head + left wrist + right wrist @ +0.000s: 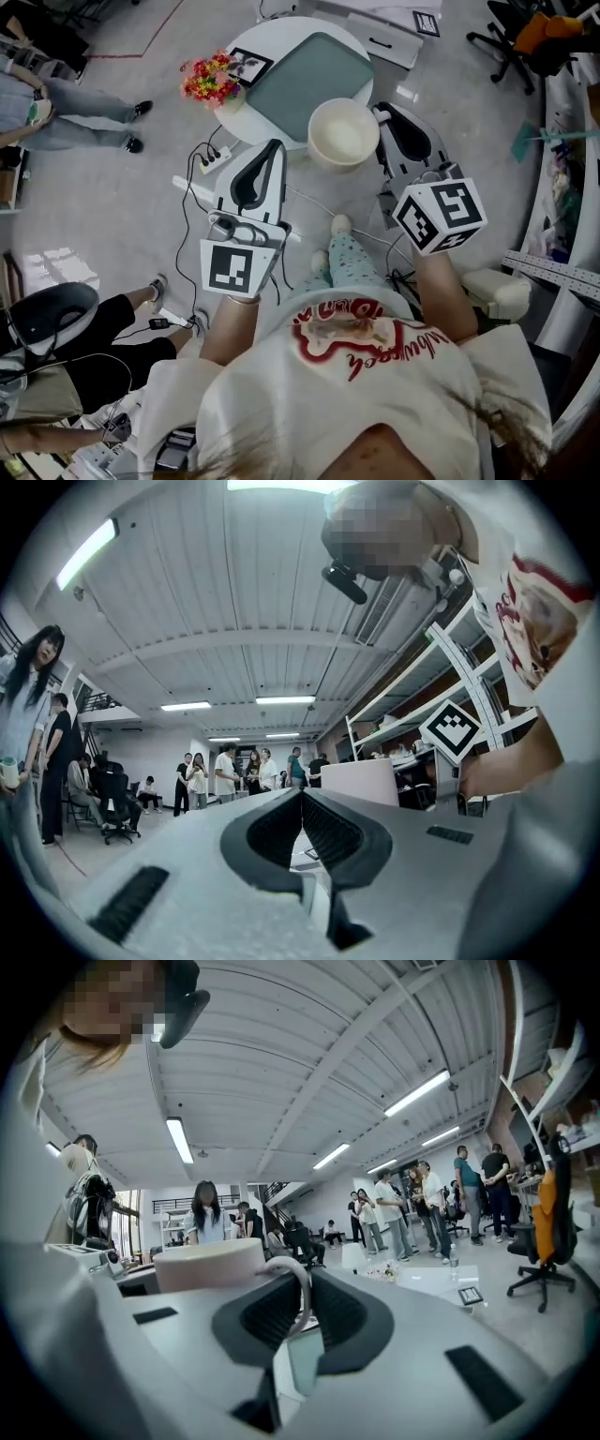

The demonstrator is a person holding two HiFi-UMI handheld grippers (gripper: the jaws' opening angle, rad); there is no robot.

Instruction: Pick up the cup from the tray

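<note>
A cream cup hangs in the air beside the round table, off the grey-green tray. My right gripper is shut on the cup's handle; in the right gripper view the cup body sits just left of the jaws, which close at the gripper's tip. My left gripper is held left of the cup, shut with nothing between its jaws. In the left gripper view that gripper points level, and the cup shows to its right.
The tray lies on a white round table with a bunch of flowers and a marker card. A power strip and cables lie on the floor. Several people stand around; an office chair is at the far right.
</note>
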